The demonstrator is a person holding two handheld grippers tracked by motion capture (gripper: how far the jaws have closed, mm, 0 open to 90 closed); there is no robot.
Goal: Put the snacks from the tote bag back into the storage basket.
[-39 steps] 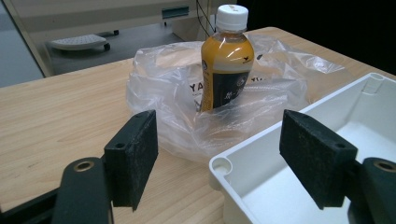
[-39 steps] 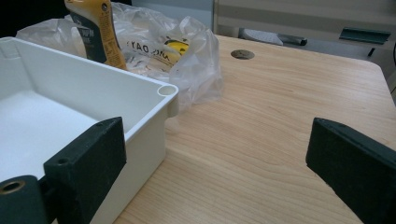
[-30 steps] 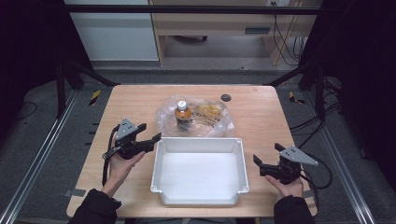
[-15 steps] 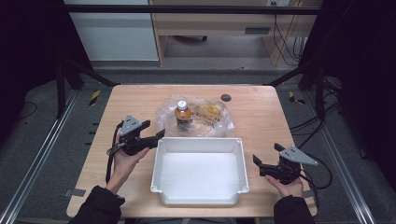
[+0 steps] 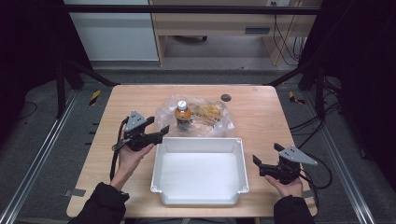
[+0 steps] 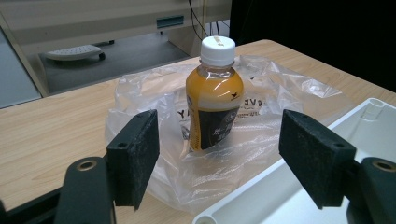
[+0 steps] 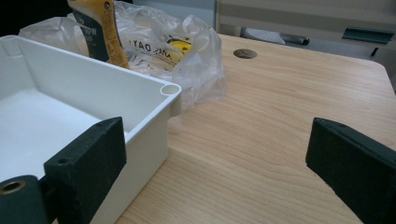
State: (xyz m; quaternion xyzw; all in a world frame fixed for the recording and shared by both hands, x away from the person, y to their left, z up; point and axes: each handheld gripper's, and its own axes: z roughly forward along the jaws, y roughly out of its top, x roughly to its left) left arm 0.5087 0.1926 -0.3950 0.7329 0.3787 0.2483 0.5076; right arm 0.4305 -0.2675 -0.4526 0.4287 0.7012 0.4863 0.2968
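A small bottle [image 5: 182,114] [image 6: 214,98] of orange drink, with a white cap and a dark label, stands upright inside a crumpled clear plastic bag [image 5: 212,122] [image 6: 261,135] on the wooden table. My left gripper [image 5: 159,124] [image 6: 219,140] is open just left of the bag and points at the bottle, which stands a short way beyond its pads. My right gripper [image 5: 267,154] [image 7: 219,154] is open over bare wood to the right of the white tray [image 5: 238,154] [image 7: 140,100], with nothing between its pads.
Yellow packets [image 5: 208,112] [image 7: 180,45] lie in the bag beside the bottle. A dark round cable port [image 5: 226,97] [image 7: 244,53] is set into the table behind the bag. The white tray's near corner [image 6: 373,109] is right beside my left gripper's right pad.
My left gripper has edged slightly away from the person, toward the bag and the bottle. The right gripper, the tray and the bottle have stayed put.
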